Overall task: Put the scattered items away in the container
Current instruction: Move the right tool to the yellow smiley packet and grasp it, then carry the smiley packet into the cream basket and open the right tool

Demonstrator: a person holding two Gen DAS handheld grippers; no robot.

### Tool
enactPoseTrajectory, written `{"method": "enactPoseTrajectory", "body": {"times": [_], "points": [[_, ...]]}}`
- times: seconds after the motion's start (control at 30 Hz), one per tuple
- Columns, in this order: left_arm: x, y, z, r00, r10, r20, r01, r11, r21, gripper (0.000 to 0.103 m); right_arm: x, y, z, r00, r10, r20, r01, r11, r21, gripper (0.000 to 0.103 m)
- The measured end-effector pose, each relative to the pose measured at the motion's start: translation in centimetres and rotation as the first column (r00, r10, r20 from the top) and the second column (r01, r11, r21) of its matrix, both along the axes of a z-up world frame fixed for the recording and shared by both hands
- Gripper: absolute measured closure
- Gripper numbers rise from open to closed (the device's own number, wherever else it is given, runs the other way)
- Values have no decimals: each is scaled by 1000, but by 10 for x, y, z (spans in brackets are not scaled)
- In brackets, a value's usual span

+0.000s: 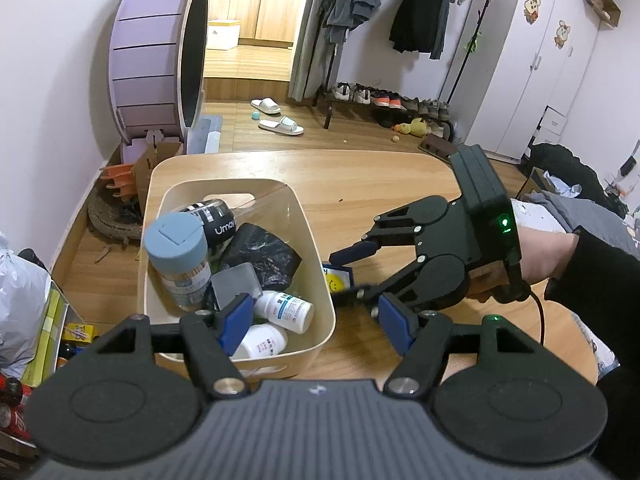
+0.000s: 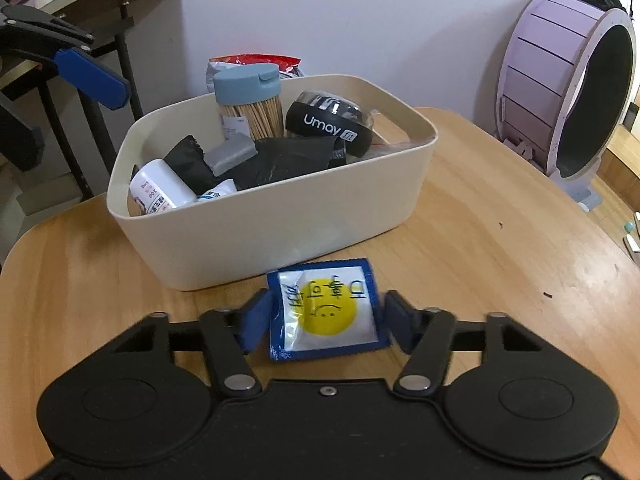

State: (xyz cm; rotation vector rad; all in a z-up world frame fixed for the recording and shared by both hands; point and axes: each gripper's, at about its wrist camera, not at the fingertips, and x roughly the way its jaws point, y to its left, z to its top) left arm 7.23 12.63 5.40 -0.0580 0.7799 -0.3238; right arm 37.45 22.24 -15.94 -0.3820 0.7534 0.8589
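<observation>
A small blue sachet with a yellow smiley lies flat on the wooden table, just in front of the cream bin. My right gripper is down at the table with its blue pads against the sachet's two side edges, shut on it. In the left wrist view the same sachet sits between the right gripper's fingers beside the bin. The bin holds a toothpick jar, a black ball, white bottles and a black bag. My left gripper hovers open over the bin's near corner, holding nothing.
A large purple wheel stands on the floor beyond the table's far edge. A person's hand and dark sleeve carry the right gripper. Boxes and bags crowd the floor left of the table. Slippers, shoes and a clothes rack are farther off.
</observation>
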Motion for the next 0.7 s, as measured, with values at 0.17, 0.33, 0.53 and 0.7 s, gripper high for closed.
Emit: {"method": "enactPoseTrajectory", "body": {"times": [0.17,0.33,0.53,0.7], "points": [[0,0,1,1000,-1,4,1,1000,-8,35,-3,-5,1,1000,7,5,-7,1000,-2,66],[1,1,1,1000,-2,8,2,1000,-16,35,-3,-14,2,1000,-20,-3,20,1000,8,69],[1,2,2,1000,-1,11,2,1000,-22,35,-1,-30,15,998,-66,0,65,997,41,69],[-1,4,5,1000,13,18,-13,1000,-10,35,-3,-39,46,994,-91,60,86,992,89,69]]}}
